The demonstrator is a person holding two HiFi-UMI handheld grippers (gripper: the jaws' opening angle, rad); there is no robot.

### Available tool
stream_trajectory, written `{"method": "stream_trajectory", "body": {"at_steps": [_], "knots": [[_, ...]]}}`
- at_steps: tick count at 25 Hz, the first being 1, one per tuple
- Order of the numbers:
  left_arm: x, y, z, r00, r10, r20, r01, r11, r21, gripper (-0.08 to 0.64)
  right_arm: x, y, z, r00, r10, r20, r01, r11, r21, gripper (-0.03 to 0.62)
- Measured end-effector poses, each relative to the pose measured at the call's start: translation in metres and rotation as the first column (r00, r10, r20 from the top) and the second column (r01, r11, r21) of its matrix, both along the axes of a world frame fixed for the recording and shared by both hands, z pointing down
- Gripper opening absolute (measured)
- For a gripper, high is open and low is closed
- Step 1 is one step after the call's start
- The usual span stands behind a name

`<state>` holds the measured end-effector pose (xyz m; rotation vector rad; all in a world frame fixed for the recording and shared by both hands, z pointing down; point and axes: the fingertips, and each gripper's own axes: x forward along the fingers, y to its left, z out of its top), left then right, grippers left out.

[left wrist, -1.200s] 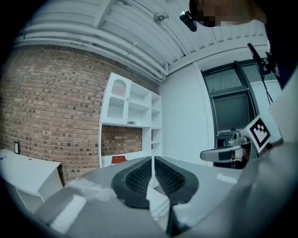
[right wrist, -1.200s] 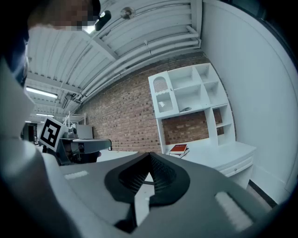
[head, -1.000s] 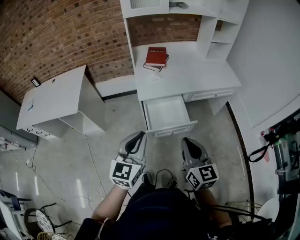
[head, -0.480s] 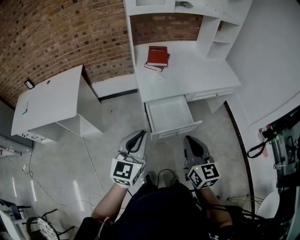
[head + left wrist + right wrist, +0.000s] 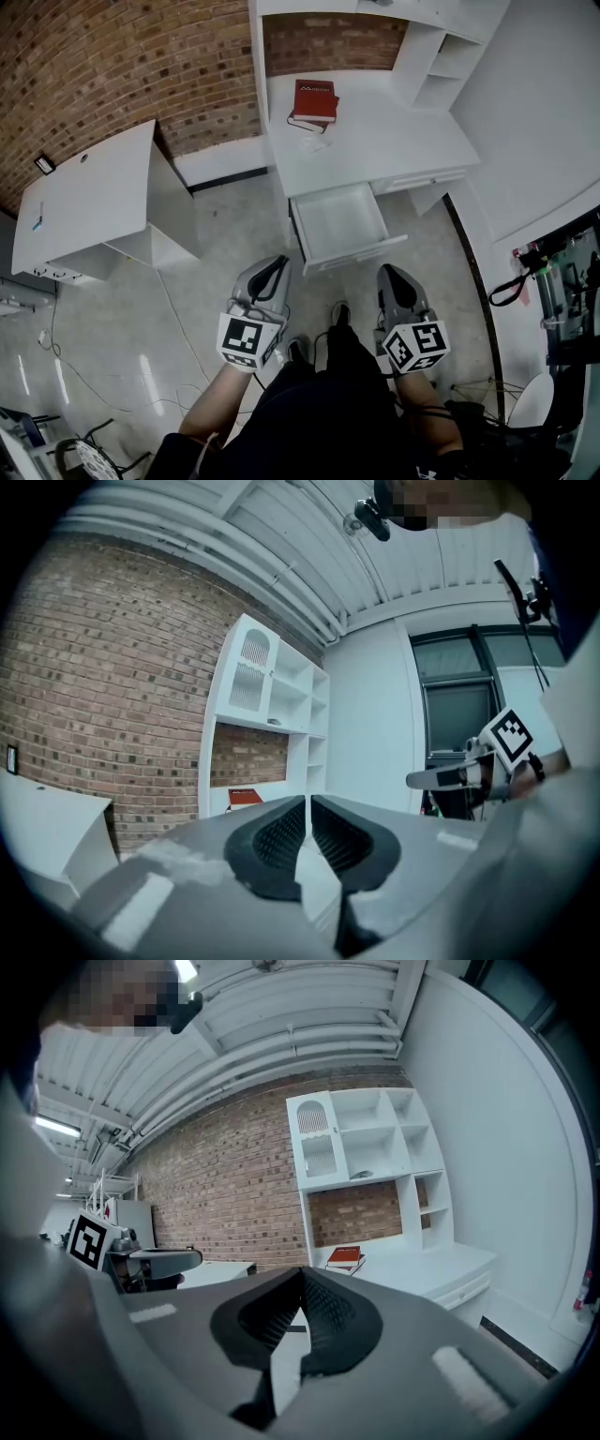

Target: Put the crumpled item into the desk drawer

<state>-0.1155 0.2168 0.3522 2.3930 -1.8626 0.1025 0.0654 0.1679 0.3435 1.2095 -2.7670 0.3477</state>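
A small crumpled white item (image 5: 307, 143) lies on the white desk (image 5: 394, 141), just in front of a red book (image 5: 314, 98). Below the desk top the drawer (image 5: 342, 223) stands pulled out and looks empty. My left gripper (image 5: 278, 265) and right gripper (image 5: 386, 273) hang over the floor short of the drawer, both shut with nothing in them. In the left gripper view the jaws (image 5: 307, 803) meet in front of the desk shelves, with the book (image 5: 246, 798) beyond. The right gripper view shows its jaws (image 5: 300, 1274) together and the book (image 5: 345, 1257) far off.
A white cabinet (image 5: 94, 202) stands at the left against the brick wall. White shelf compartments (image 5: 441, 56) rise at the desk's back right. A thin cable (image 5: 173, 319) runs across the floor. Dark equipment (image 5: 562, 291) stands at the right edge. My shoe (image 5: 339, 314) is between the grippers.
The person has stepped a little toward the desk, one shoe coming forward between the grippers. Both grippers stay shut and low; the drawer stays open.
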Motion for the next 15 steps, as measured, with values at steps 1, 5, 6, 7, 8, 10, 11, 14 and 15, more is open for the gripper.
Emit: {"method": "stream_trajectory", "body": {"at_steps": [1,5,6,7,8,10,11,14,15], "knots": [[-0.002,-0.002,0.001,1.000,0.000,0.002,0.000,1.000,-0.002,0.021,-0.003,-0.003,0.002,1.000,-0.002,0.001,0.002,1.000,-0.004,0.003],[-0.015,-0.018,0.005,1.000,-0.009,0.015,0.010,1.000,-0.015,0.021,-0.019,-0.019,0.009,1.000,-0.019,0.016,0.019,1.000,-0.018,0.003],[-0.017,-0.023,0.006,1.000,-0.011,0.020,0.011,1.000,-0.019,0.021,-0.023,-0.025,0.011,1.000,-0.023,0.022,0.023,1.000,-0.021,0.002],[-0.018,-0.029,0.007,1.000,-0.010,0.027,0.011,1.000,-0.021,0.021,-0.025,-0.032,0.014,0.999,-0.026,0.028,0.027,0.999,-0.024,0.003],[-0.018,-0.036,0.008,0.999,-0.009,0.036,0.010,1.000,-0.022,0.020,-0.027,-0.040,0.017,0.999,-0.028,0.034,0.029,0.999,-0.028,0.003],[-0.019,-0.051,0.009,0.998,-0.007,0.055,0.008,1.000,-0.024,0.021,-0.031,-0.058,0.022,0.998,-0.030,0.051,0.032,0.999,-0.039,0.003],[-0.021,-0.060,0.009,0.998,-0.008,0.063,0.009,1.000,-0.025,0.021,-0.034,-0.067,0.024,0.998,-0.032,0.060,0.035,0.998,-0.045,0.002],[-0.027,-0.089,0.010,0.997,-0.015,0.082,0.018,0.999,-0.034,0.020,-0.043,-0.098,0.026,0.996,-0.045,0.078,0.049,0.997,-0.054,0.002],[-0.028,-0.100,0.010,0.996,-0.017,0.087,0.020,0.999,-0.037,0.021,-0.044,-0.109,0.026,0.996,-0.049,0.081,0.054,0.997,-0.057,0.003]]}}
